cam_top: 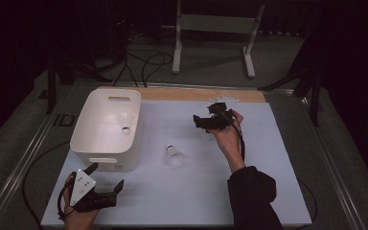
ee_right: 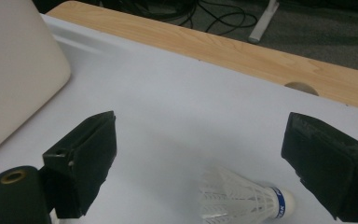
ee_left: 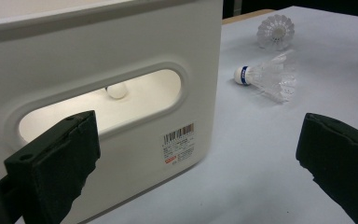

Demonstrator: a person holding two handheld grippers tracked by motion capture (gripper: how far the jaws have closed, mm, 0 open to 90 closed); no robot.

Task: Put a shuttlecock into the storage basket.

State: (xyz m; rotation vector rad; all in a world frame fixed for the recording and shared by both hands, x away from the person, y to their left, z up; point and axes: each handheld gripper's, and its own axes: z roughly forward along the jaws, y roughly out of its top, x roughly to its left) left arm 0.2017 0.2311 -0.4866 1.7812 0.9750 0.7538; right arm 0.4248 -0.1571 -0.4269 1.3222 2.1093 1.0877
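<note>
A white bin [cam_top: 106,125] stands at the table's left, and a shuttlecock [cam_top: 125,129] lies inside it; its cork [ee_left: 116,91] shows through the bin's handle slot [ee_left: 100,100]. A second shuttlecock [cam_top: 174,156] with a blue band lies on the mat right of the bin, also in the left gripper view [ee_left: 268,77]. A third shuttlecock [ee_right: 242,198] lies on the mat just below and between the jaws of my right gripper [ee_right: 200,158], which is open and hovers over mid-table [cam_top: 205,115]. My left gripper [cam_top: 108,175] is open near the bin's front wall, holding nothing [ee_left: 196,163].
A white mat [cam_top: 172,201] covers the table, with a wooden strip [cam_top: 196,94] along the far edge. Another shuttlecock [ee_left: 275,28] sits farther off in the left gripper view. Cables [cam_top: 143,62] and a metal stand [cam_top: 213,28] are on the floor beyond.
</note>
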